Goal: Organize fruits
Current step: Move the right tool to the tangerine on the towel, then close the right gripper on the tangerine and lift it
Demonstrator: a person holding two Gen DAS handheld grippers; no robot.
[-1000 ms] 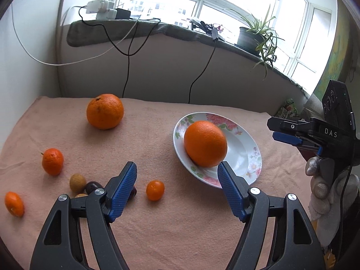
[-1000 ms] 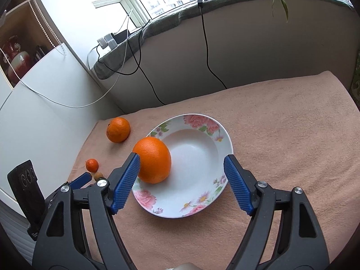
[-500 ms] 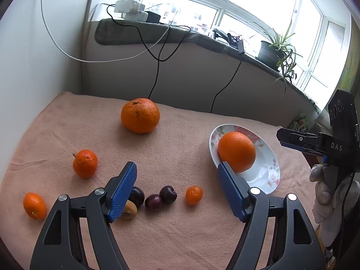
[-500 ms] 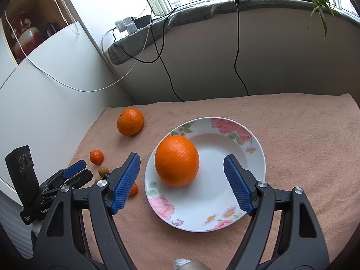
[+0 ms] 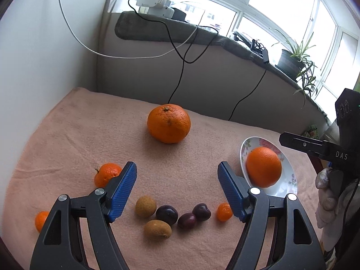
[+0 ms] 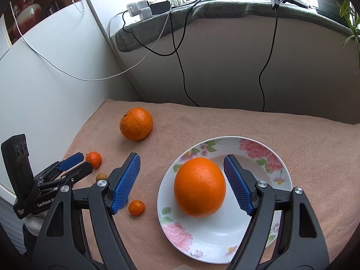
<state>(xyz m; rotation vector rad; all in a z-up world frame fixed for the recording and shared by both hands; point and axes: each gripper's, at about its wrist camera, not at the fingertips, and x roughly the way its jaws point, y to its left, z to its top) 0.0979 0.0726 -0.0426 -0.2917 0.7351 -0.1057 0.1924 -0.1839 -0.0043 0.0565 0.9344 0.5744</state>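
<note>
Both claws are hanging apart and empty: left claw over small fruits, right claw over plated orange.

"DAS" is printed in white on the right gripper; "GenRobot.AI" is printed on the left gripper.

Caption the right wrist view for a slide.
Open right gripper over a floral plate holding one orange; more fruit on the peach cloth.
</note>
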